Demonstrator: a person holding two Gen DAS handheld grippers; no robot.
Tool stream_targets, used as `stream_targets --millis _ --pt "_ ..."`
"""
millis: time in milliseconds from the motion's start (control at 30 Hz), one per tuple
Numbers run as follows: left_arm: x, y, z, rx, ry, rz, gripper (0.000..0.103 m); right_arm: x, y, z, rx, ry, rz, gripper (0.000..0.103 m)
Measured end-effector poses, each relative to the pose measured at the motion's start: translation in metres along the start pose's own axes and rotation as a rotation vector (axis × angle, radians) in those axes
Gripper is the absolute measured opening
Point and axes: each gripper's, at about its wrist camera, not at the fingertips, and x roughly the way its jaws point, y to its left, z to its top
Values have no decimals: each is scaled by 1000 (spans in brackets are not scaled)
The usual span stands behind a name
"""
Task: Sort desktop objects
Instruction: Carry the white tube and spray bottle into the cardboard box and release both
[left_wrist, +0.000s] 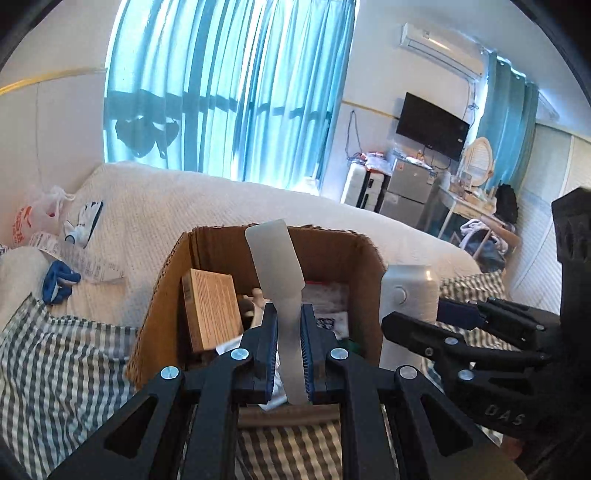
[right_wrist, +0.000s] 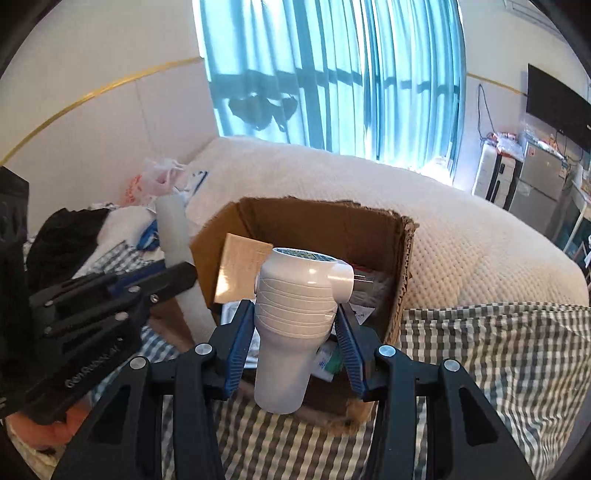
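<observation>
Gripping a flat translucent shoehorn (left_wrist: 277, 273) between nearly closed left fingers (left_wrist: 269, 343), right fingers (right_wrist: 236, 347) half-spread around a white plug adapter (right_wrist: 295, 314), box (right_wrist: 332, 221) contents partly hidden.

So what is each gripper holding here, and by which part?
Left gripper pinches the flat translucent shoehorn-like strip by its narrow lower stem. Right gripper clamps the white plug-in device around its ribbed middle.

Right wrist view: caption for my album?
Right gripper holds a white plug-in device above an open cardboard box on a bed.
</observation>
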Motion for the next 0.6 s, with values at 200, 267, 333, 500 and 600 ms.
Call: stream_targets --millis 200,267,333,500,600 --pt "51 16 2 -11 64 22 12 47 -16 3 8 58 -20 44" --pt "67 21 0 -15 86 26 12 58 -19 5 9 59 -31 44" --pt "82 25 -1 -14 104 27 12 65 -23 7 23 49 -46 46" --pt "98 30 -4 -2 148 26 58 56 -27 6 53 -9 -132 73" --pt "86 42 -7 -51 125 71 89 35 -24 7 45 -57 -180 75"
